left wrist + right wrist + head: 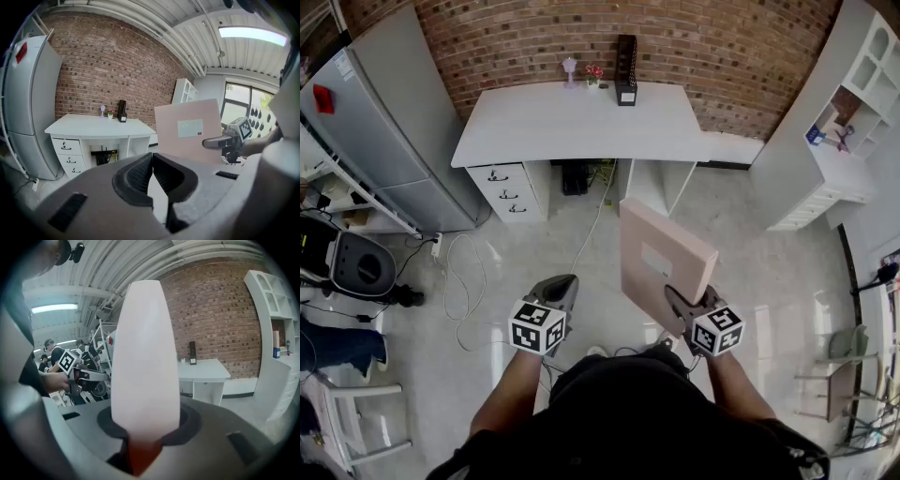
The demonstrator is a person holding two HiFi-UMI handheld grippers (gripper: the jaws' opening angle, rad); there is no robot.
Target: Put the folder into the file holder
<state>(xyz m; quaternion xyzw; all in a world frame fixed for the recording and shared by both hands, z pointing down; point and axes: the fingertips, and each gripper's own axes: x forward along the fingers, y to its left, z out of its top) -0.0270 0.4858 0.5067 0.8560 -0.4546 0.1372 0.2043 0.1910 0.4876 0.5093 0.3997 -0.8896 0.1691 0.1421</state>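
Observation:
A pale pink folder [661, 258] with a white label stands upright in the air over the floor, with my right gripper [682, 309] shut on its lower corner. In the right gripper view the folder [145, 357] shows edge-on between the jaws of this gripper [143, 437]. My left gripper [563, 287] hangs to the folder's left, shut and holding nothing; its tips meet in its own view [152, 169]. The black file holder [625, 70] stands upright at the back of the white desk [581, 127], far ahead of both grippers; it also shows small as the file holder [122, 111].
A grey fridge [384, 131] stands left of the desk and a white shelf unit [839, 122] stands at the right. Small flower pots [593, 73] sit beside the file holder. Cables [469, 277] lie on the floor, and a white chair [347, 412] is at the near left.

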